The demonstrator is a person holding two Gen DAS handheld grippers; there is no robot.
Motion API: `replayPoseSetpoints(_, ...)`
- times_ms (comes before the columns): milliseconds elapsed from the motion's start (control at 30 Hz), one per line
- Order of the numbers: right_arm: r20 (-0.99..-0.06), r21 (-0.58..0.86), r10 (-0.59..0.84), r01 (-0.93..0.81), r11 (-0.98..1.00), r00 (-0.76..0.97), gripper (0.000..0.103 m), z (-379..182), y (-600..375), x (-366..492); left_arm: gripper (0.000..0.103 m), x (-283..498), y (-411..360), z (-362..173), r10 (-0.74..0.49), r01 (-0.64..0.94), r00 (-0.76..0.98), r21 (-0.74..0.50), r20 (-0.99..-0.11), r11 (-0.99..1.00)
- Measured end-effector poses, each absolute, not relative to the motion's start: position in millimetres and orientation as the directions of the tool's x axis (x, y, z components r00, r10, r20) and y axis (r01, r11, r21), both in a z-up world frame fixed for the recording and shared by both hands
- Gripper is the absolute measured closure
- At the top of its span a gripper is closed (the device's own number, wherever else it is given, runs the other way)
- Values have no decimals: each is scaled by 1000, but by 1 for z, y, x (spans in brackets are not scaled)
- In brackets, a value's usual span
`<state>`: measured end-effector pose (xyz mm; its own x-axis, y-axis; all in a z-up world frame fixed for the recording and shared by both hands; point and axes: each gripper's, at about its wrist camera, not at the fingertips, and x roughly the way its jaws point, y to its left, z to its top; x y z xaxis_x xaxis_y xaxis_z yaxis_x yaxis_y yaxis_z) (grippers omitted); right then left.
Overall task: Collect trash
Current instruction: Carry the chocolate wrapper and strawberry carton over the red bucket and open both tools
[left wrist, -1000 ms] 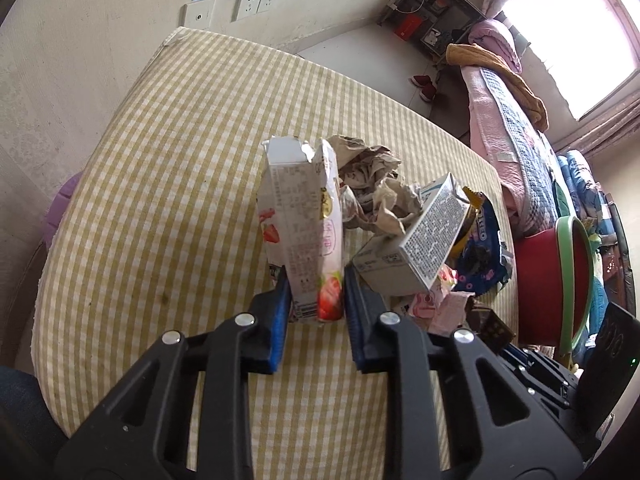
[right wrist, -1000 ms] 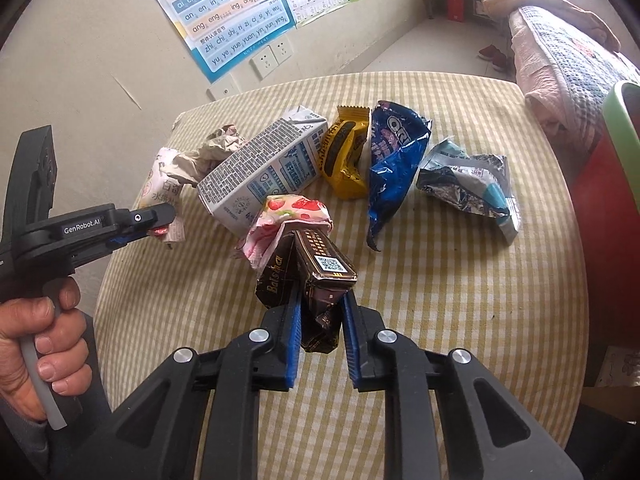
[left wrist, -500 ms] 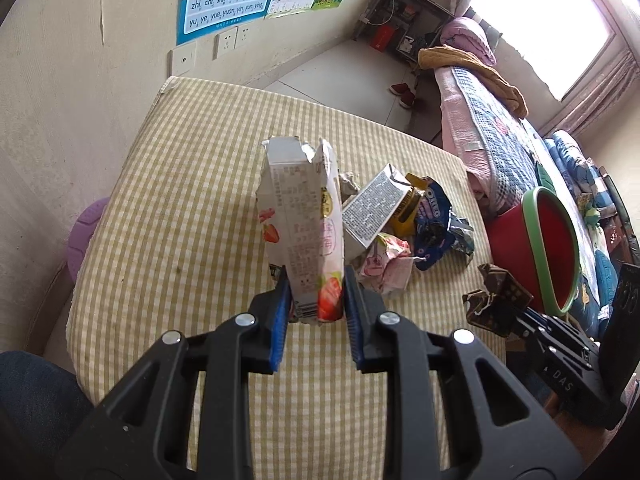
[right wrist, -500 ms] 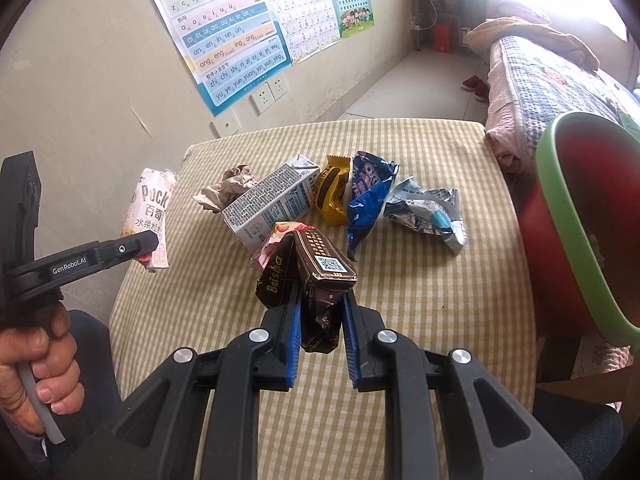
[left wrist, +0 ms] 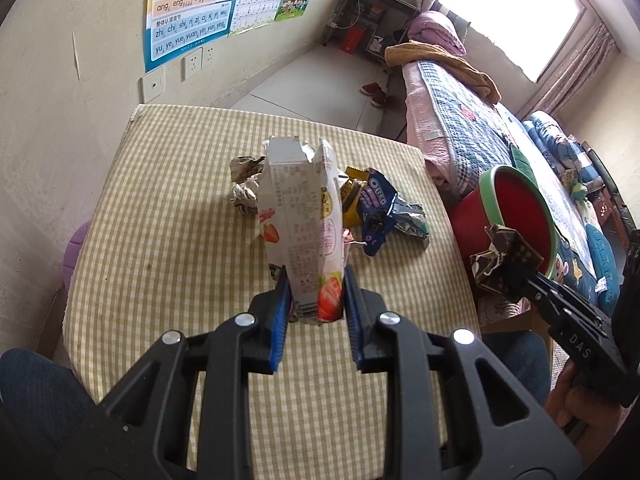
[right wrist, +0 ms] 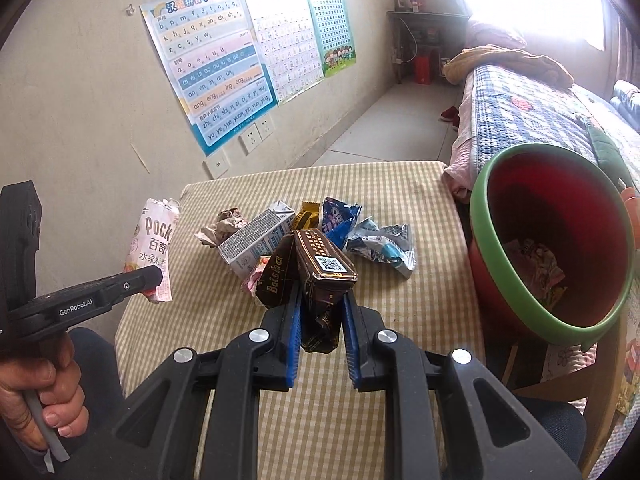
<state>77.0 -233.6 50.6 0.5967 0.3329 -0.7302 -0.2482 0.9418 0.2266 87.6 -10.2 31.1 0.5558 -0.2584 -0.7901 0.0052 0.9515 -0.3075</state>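
- The left gripper is clamped on the lower end of a pink and white snack packet with strawberries printed on it; the packet stands upright between the blue pads, its torn top uppermost, held above the table.
- From the right wrist camera the same packet shows at the left, off the table's edge, with a hand gripping the handle below it.
- The right gripper has its jaws closed on a dark brown chocolate wrapper, crumpled at the bottom and bearing a square code on its top face.
- In the left wrist view that wrapper hangs in front of the rim of the red bin, off the table's right side.
- The bin has a green rim, sits just beside the table near the bed, and holds some crumpled paper at its bottom.
- Left on the checked tablecloth, bunched near the middle: a ball of crumpled paper, a white milk carton lying on its side, a yellow wrapper, a blue biscuit wrapper, and a silver and blue wrapper.
- A small pink wrapper peeps out beside the carton, partly hidden behind the chocolate wrapper.
- Posters hang on the wall behind.
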Motion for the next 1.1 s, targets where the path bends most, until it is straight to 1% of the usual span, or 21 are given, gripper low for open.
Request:
replayPoseSetpoints(533,-691,218,269,-162,962,671,85,67,-290,81,79,102,-84,49,-328,170,539,-282,-776,944)
replayPoseSetpoints(800,-689,214,198,-65,975,697,85,65,-342,85,79,118,-139,53,-413,287,507,-303,-757,909)
replayPoseSetpoints(1100,-690,223,121,51,973,714,85,59,-403,86,79,129,-197,51,-467,396,461,-296,-755,869)
